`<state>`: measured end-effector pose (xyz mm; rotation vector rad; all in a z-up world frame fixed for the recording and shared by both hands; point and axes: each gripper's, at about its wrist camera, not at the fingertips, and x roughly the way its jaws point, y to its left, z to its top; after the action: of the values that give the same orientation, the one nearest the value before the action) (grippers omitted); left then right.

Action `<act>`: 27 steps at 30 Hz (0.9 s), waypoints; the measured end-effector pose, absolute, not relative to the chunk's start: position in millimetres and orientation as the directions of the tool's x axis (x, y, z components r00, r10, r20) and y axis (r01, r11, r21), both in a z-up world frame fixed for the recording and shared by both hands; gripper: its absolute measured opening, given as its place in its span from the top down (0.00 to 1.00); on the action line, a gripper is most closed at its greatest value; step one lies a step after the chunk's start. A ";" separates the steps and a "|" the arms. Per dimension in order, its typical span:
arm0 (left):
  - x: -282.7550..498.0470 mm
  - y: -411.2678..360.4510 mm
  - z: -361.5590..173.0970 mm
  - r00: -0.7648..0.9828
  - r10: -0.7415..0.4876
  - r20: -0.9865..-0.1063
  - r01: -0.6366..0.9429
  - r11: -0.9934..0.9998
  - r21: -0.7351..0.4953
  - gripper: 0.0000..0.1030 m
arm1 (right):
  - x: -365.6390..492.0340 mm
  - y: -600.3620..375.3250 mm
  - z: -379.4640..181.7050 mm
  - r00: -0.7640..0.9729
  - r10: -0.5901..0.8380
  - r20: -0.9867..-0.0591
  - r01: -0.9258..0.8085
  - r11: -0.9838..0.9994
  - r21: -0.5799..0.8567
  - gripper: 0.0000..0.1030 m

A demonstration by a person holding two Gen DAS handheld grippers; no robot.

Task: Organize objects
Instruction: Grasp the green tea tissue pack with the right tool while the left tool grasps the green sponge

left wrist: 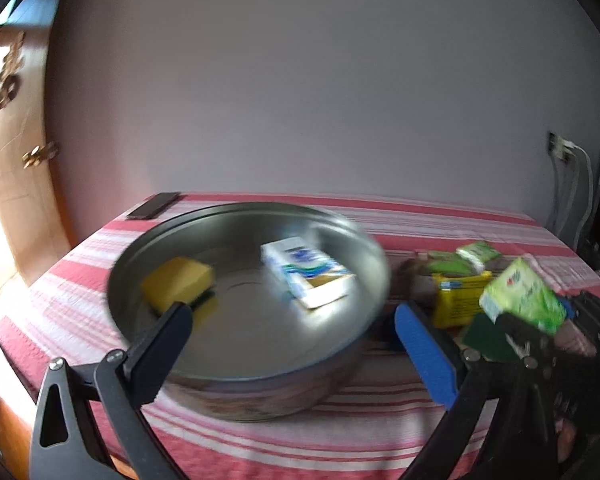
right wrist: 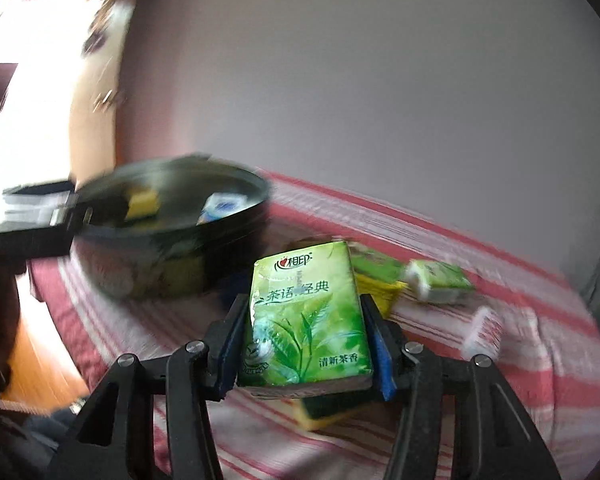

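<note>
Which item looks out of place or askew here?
Nothing damaged or spilled. The blue-white pack lies tilted in the metal basin beside the yellow sponge. Loose green packs sit jumbled on the striped cloth.

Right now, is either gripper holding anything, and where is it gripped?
The right gripper clamps the green tissue pack by its two long sides. The left gripper is open, holding nothing.

daylight glare from left | motion blur throughout | fisheye-warped, dark edges

Metal, cloth, glossy wrap

Shiny smooth metal basin; ribbed striped cloth on the bench; glossy plastic-wrapped tissue pack.
</note>
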<state>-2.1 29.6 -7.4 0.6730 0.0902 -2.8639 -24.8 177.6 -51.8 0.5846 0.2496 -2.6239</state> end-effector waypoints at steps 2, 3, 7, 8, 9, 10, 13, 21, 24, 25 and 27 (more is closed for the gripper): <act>-8.5 49.0 -7.8 -0.880 -0.136 -0.456 0.153 -0.988 -0.002 0.00 | -26.5 201.4 -48.2 -0.826 -0.359 -0.435 0.406 -0.914 -0.018 0.46; -11.3 56.7 -8.6 -0.879 -0.116 -0.462 0.131 -0.991 -0.001 0.00 | -28.2 211.9 -47.6 -0.832 -0.347 -0.434 0.384 -0.923 0.002 0.46; -30.0 87.8 -17.5 -0.859 -0.042 -0.510 0.049 -0.999 0.000 0.00 | -33.2 240.9 -49.3 -0.844 -0.315 -0.434 0.319 -0.945 0.066 0.46; -34.7 93.9 -20.6 -0.852 -0.027 -0.522 0.033 -0.999 -0.002 0.00 | -36.7 242.6 -52.7 -0.846 -0.309 -0.433 0.309 -0.948 0.074 0.46; -39.0 100.3 -23.9 -0.844 -0.014 -0.536 0.019 -1.000 -0.004 0.00 | -35.4 249.6 -53.2 -0.849 -0.303 -0.433 0.298 -0.951 0.080 0.46; -42.7 106.8 -27.0 -0.835 -0.003 -0.550 0.005 -1.000 -0.002 0.00 | -36.3 255.4 -53.9 -0.852 -0.296 -0.432 0.287 -0.954 0.088 0.46; -50.4 125.1 -35.6 -0.818 0.021 -0.575 -0.037 -0.999 0.017 0.00 | -38.4 273.6 -58.8 -0.855 -0.283 -0.434 0.259 -0.959 0.116 0.46; -69.2 150.9 -51.5 -0.771 0.091 -0.631 -0.136 -0.990 0.024 0.00 | -43.2 295.5 -63.6 -0.857 -0.272 -0.438 0.227 -0.962 0.152 0.46; -70.5 153.0 -48.8 -0.776 0.090 -0.624 -0.137 -0.990 0.027 0.00 | -47.5 296.8 -68.3 -0.854 -0.268 -0.446 0.222 -0.963 0.155 0.46; -67.9 152.7 -46.9 -0.785 0.096 -0.613 -0.140 -0.990 0.026 0.00 | -48.2 297.7 -69.9 -0.855 -0.265 -0.446 0.217 -0.964 0.156 0.46; -66.1 152.8 -46.2 -0.787 0.108 -0.607 -0.153 -0.988 0.022 0.00 | -50.2 298.8 -72.5 -0.855 -0.262 -0.448 0.213 -0.964 0.157 0.46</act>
<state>-66.1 152.8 -46.2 1.0482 -0.1144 -3.1056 -50.2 298.8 -72.5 0.6978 -0.1485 -2.8047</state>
